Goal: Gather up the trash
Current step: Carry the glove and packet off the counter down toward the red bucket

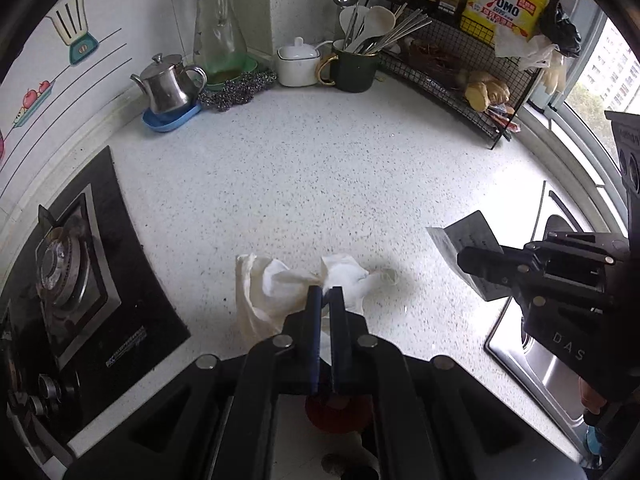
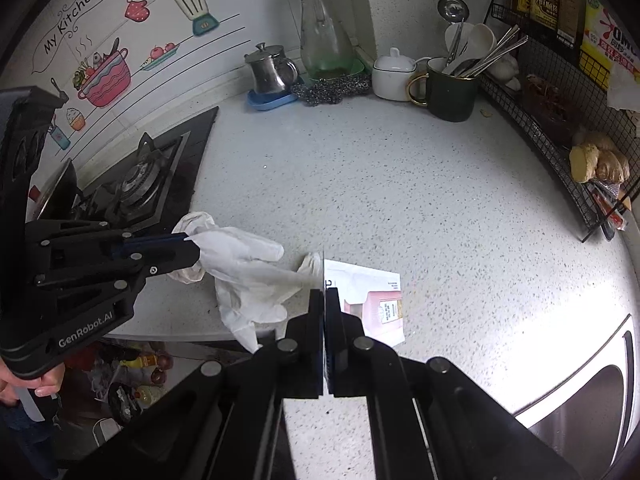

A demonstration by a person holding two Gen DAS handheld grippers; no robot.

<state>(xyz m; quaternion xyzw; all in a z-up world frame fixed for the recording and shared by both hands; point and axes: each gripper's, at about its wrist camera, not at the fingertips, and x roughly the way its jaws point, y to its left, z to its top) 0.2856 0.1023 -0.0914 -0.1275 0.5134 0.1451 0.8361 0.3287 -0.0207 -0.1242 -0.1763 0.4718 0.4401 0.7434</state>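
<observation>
My left gripper (image 1: 325,291) is shut on a crumpled white disposable glove (image 1: 276,280) and holds it just above the speckled counter near its front edge. In the right wrist view the left gripper (image 2: 192,246) shows at the left with the glove (image 2: 248,276) hanging from it. My right gripper (image 2: 323,294) is shut on a flat paper packet (image 2: 374,300) with a pink label, held edge-on above the counter. In the left wrist view the right gripper (image 1: 466,258) and the packet (image 1: 468,240) show at the right, by the sink.
A gas stove (image 1: 76,276) lies at the left, a steel sink (image 1: 552,364) at the right. At the back stand a steel teapot (image 1: 170,84), a glass carafe (image 1: 218,28), a white pot (image 1: 298,62), a utensil mug (image 1: 356,68) and a wire rack (image 1: 472,64) with bottles and ginger.
</observation>
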